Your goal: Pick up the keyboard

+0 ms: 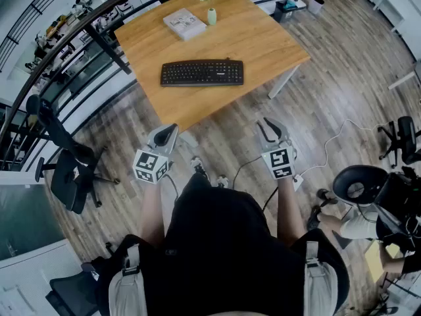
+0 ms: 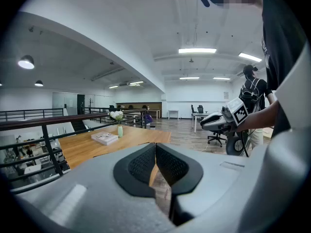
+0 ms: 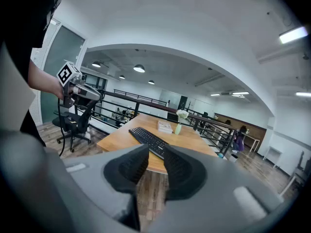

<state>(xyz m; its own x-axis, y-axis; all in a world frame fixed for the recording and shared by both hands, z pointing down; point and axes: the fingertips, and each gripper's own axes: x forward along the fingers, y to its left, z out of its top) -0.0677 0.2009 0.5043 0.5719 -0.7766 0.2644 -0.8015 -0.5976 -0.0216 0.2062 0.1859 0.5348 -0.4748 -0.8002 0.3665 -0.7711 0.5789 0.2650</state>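
A black keyboard (image 1: 202, 72) lies flat on the near part of a wooden table (image 1: 263, 38), parallel to its front edge. Both grippers hover over the floor short of that edge, apart from the keyboard. My left gripper (image 1: 170, 131) is shut and holds nothing; in its own view the pads (image 2: 146, 161) meet at the tips, and the keyboard is hidden there. My right gripper (image 1: 267, 126) is shut and empty too. In its view the keyboard (image 3: 147, 139) shows just beyond the jaw tips (image 3: 156, 153), with the left gripper (image 3: 81, 92) at the left.
A book (image 1: 184, 24) and a small green vase (image 1: 212, 16) stand at the table's far side. A black railing (image 1: 79, 41) runs along the left. Office chairs (image 1: 69, 176) stand on the left and at the right (image 1: 368, 189). Cables (image 1: 329, 150) lie on the wood floor.
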